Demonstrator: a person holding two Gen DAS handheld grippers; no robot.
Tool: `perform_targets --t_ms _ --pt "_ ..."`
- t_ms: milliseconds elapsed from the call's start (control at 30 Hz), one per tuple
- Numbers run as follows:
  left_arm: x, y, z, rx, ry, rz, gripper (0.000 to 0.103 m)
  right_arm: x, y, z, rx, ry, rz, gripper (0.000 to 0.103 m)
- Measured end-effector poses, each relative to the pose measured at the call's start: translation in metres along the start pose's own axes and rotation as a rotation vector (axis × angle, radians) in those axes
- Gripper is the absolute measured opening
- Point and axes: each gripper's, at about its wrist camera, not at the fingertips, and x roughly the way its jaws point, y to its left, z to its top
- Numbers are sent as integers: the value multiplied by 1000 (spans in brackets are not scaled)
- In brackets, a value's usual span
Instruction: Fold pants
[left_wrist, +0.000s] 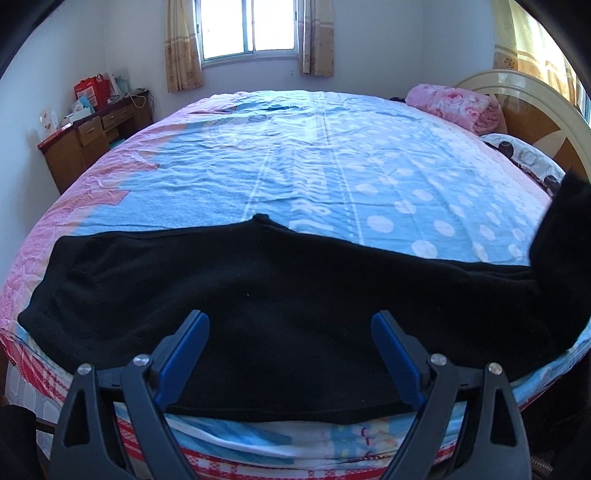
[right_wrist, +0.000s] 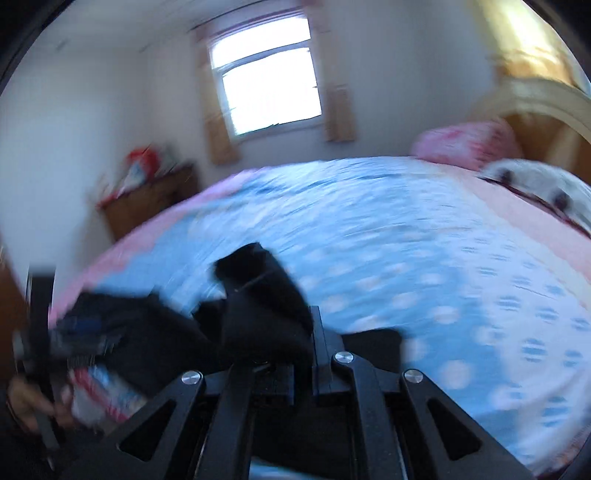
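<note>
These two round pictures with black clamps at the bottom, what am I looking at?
No robot here: a person holds a two-finger clamp tool in each hand, and each carries a wide-angle camera looking along its fingers. The sharp picture comes from the left gripper, which is open over black pants spread on the bed. The blurred picture comes from the right gripper, shut on a bunch of the pants and lifting that end. A pink blanket and pillow lie by the headboard.
</note>
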Motion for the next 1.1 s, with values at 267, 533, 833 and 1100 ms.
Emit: perform_targets --t_ms 267,533,833,1100 --pt "15 -16 -2 34 56 31 92 -55 -215 -53 628 8 -162 6" --pt "28 -10 -7 36 100 61 92 -112 -230 -56 867 -198 -238 17" --pt "32 -7 -24 48 81 64 92 7 -83 34 115 129 148 20" --pt "34 -6 -24 41 82 55 94 160 41 23 -383 493 364 18"
